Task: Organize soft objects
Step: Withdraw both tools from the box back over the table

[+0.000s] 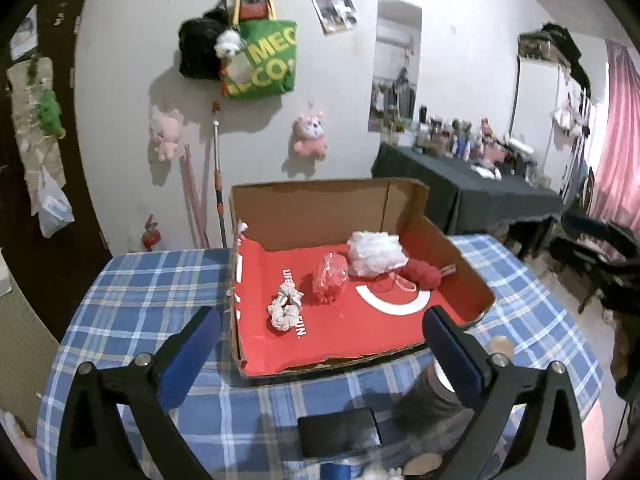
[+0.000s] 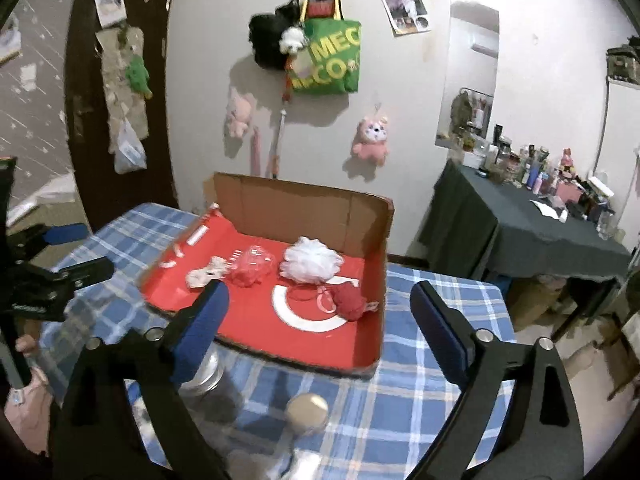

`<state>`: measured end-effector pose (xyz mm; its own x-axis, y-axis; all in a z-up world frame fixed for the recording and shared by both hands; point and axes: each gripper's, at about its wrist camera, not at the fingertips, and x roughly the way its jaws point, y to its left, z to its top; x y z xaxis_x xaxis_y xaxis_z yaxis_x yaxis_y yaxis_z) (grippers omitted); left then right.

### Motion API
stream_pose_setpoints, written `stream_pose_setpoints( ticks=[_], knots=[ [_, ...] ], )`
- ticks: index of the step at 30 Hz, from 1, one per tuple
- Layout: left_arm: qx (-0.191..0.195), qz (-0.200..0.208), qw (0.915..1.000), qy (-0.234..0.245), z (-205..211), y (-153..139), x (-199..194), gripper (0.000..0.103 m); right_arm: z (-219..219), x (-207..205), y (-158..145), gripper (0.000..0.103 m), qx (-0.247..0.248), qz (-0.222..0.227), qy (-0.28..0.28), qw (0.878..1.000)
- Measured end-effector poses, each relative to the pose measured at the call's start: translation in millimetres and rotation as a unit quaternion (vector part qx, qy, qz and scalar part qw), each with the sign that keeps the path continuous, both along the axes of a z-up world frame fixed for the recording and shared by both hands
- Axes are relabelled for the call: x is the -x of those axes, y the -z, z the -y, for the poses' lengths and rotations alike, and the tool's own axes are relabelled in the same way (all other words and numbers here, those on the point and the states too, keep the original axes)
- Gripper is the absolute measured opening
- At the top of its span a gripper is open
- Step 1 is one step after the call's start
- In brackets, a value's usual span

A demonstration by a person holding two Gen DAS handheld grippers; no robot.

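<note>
Four soft things lying in cardboard box (image 1: pixel 400 208), middle of frame: white puff (image 1: pixel 376 254), red puff (image 1: pixel 420 274), pink scrunchie (image 1: pixel 330 276), pale scrunchie (image 1: pixel 282 306). Left gripper (image 1: pixel 320 336) and right gripper (image 2: pixel 320 312) jaws released, holding nothing. Looks like drop step done. Next: find soft thing left on checked surface (image 1: pixel 160 280), low in frame.

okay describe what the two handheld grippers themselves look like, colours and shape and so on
Both look the same: the left gripper and right gripper each have a matte black forked frame with triangular cut-outs and round silver bolts at the joints. Each finger ends in a flat, rectangular dark blue pad. No cables or markings show. A pale pink sleeve appears at the right wrist view's left edge.
</note>
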<state>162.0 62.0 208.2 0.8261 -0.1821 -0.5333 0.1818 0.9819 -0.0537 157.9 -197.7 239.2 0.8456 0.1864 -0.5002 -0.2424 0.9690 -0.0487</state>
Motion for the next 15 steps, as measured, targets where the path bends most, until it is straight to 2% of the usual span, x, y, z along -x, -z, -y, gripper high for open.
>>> stream_pose_setpoints(
  ticks=[3, 8, 12, 15],
  knots=[
    [0.0, 0.028, 0.9996, 0.001, 0, -3, 22, 0.103, 0, 26, -1, 0.094, 0.002, 0.023, 0.001, 1.0],
    [0.028, 0.057, 0.998, 0.008, 0, -3, 54, 0.103, -3, 69, 7, 0.094, -0.002, 0.06, -0.005, 0.998],
    [0.01, 0.103, 0.9946, 0.0, 12, 2, 86, 0.103, 1, 96, 19, 0.095, -0.016, 0.077, 0.003, 0.997],
    [0.01, 0.118, 0.9929, 0.001, 19, 8, 104, 0.103, 4, 115, 30, 0.098, -0.024, 0.092, 0.014, 0.995]
  ],
)
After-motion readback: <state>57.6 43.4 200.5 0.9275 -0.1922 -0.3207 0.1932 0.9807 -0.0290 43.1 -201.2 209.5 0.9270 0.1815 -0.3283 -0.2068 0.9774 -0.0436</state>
